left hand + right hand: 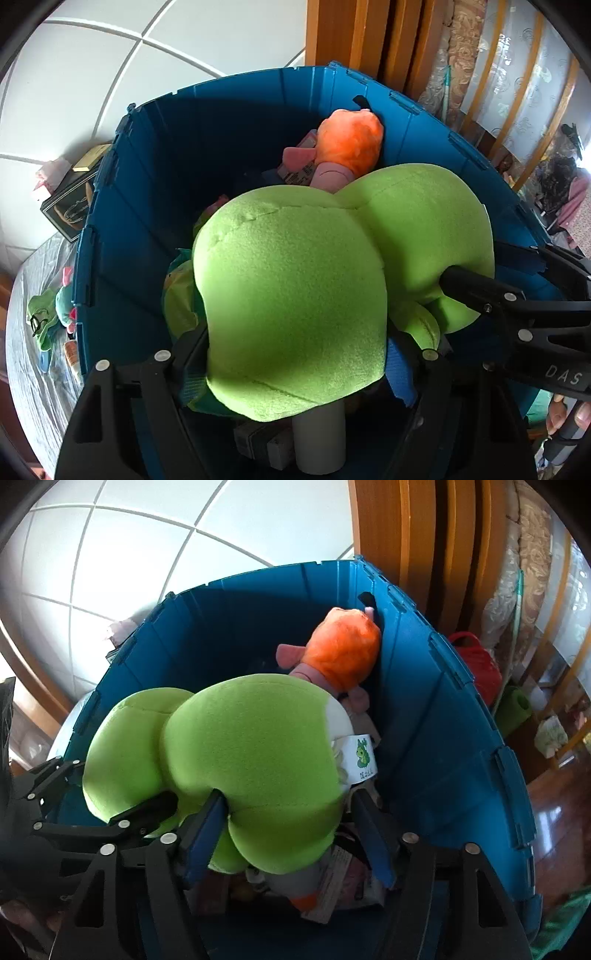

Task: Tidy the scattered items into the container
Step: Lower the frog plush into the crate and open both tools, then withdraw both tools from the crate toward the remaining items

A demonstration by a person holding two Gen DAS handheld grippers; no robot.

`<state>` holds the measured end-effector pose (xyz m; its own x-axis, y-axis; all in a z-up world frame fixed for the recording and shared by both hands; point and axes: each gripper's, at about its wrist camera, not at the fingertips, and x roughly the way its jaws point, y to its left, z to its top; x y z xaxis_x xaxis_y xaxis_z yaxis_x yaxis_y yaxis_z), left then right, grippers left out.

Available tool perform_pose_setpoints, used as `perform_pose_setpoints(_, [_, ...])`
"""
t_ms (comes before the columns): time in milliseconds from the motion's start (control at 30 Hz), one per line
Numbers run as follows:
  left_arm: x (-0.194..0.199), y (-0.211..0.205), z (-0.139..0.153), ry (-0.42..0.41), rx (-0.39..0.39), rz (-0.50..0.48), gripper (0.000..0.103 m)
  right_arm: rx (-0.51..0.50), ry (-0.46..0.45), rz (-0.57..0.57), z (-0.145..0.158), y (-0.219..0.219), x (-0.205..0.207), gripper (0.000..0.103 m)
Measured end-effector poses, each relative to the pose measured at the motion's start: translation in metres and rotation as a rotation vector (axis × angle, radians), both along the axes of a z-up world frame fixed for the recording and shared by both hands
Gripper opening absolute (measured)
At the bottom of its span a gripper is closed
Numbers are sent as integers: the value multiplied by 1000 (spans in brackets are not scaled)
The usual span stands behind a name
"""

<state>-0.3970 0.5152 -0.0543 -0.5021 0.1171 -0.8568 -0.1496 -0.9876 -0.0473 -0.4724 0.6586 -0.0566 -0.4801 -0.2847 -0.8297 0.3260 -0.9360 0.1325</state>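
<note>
I hold a big green plush toy (291, 295) over the open blue bin (122, 206), with both my grippers on it. My left gripper (295, 365) has its fingers spread wide around one bulging end of the toy, the left finger (192, 350) against the fabric at about eight o'clock; the other finger is mostly hidden behind the plush, so I cannot tell for sure whether it is pressing or has let go. My right gripper (291, 823) straddles the other end, its left finger (203, 827) dug into a fold of the fabric and its right finger (369, 834) standing just off the toy at four o'clock (a white tag (362, 755) hangs from the toy above it). The toy sits low inside the bin walls, above a white tube (319, 439) and small boxes at the bottom. At one o'clock an orange and pink plush (347, 147) leans against the far wall of the bin. Outside the bin, at nine o'clock, small green toys (48, 314) lie on a grey cloth (33, 369).
</note>
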Motion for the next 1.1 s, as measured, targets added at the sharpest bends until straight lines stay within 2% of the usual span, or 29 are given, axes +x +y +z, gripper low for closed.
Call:
perform_pose_setpoints(200, [3,-21,2,-20,13,16,84,38,34,9,8,-6,13,82])
perform_pose_setpoints(500, [36,-12,7,10,-1,13,87,73,82,-2,15,-3,32,83])
perform_pose_setpoints(867, [110,-27,43,198,-19,46,87,67,233,-14,47,-9,95,87])
perform_pose_setpoints(967, [132,-40,54,250,-12,47,90,47,269,-15,56,-16,116,95])
perform_pose_setpoints(1000, [137,-44,57,267,-14,48,91,39,284,-18,60,-20,124,103])
perform_pose_setpoints(1100, [158,-61,68,313,-14,50,93,22,324,-35,67,-31,145,103])
